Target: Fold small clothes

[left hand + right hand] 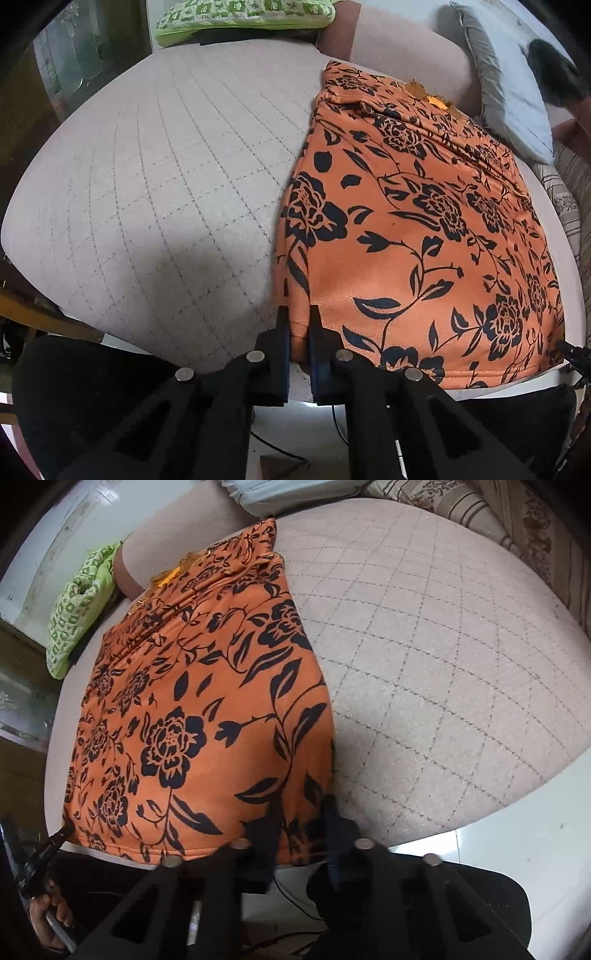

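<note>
Both grippers, left (298, 332) and right (301, 827), are pinching the garment's (424, 229) near hem corners, fingers nearly closed. Thin bites risk slipping during lifting, skewing the fold.

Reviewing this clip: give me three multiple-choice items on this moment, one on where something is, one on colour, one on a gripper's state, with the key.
1. Where does the left gripper meet the floral garment?
A. at its near left corner
B. at its far edge by the pillows
C. nowhere, it hangs above

2. What colours is the garment?
A. blue with white stripes
B. orange with black flowers
C. plain grey

3. What is the right gripper doing?
A. open, well clear of the cloth
B. lying on the green patterned cloth
C. closed on the garment's near right corner

Key: 1 A, cloth sits between the fingers at the near left corner. 2 B, an orange ground with black flowers shows in both views. 3 C, the corner hem is pinched between its fingers on the quilted cushion.
</note>
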{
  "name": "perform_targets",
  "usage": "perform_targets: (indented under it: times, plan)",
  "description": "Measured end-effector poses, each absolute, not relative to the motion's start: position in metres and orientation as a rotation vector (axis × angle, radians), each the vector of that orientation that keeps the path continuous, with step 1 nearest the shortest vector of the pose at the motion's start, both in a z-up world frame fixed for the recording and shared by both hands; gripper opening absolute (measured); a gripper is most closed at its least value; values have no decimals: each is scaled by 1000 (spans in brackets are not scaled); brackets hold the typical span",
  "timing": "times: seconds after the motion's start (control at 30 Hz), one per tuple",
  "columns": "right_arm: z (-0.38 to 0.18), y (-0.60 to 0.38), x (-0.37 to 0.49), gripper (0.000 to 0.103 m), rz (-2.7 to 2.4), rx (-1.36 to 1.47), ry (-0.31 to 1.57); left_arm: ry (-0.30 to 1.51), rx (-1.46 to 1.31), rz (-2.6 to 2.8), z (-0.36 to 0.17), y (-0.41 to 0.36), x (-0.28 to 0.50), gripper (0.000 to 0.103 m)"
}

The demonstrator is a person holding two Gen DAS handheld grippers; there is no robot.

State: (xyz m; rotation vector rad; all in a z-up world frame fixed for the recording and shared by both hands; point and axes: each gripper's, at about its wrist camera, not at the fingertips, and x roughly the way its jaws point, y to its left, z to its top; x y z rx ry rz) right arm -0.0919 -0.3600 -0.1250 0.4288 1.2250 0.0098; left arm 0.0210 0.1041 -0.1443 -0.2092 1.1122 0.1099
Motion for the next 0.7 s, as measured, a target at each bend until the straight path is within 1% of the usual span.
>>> perform_targets:
  times: [0.13, 0.37, 0.4, 0.53, 0.57, 0.6, 0.63, 0.67, 0.7]
  plan:
    - [-121, -363, -94, 14, -4, 437, 1219, 1108, -207, 109, -145, 103, 24, 8]
    - [-93, -368, -108, 14, -4, 419, 1156, 1075, -183, 113, -131, 100, 14, 8]
    - [-95, -368, -105, 16, -14, 418, 1152, 1085, -177, 111, -134, 99, 15, 8]
    - [-112, -366, -97, 19, -33, 401, 1220, 1106, -170, 120, -140, 100, 17, 10]
    - [-114, -366, -97, 22, -44, 387, 1229, 1106, -169, 123, -140, 100, 18, 10]
    - [-115, -366, -97, 30, -49, 384, 1229, 1105, -169, 126, -140, 100, 18, 11]
    - [-117, -366, -97, 35, -50, 386, 1228, 1104, -168, 126, -140, 100, 18, 11]
    - [-118, -367, -96, 56, -58, 389, 1231, 1105, -165, 127, -140, 99, 18, 11]
    - [-119, -367, -97, 71, -65, 391, 1228, 1106, -163, 128, -140, 99, 18, 11]
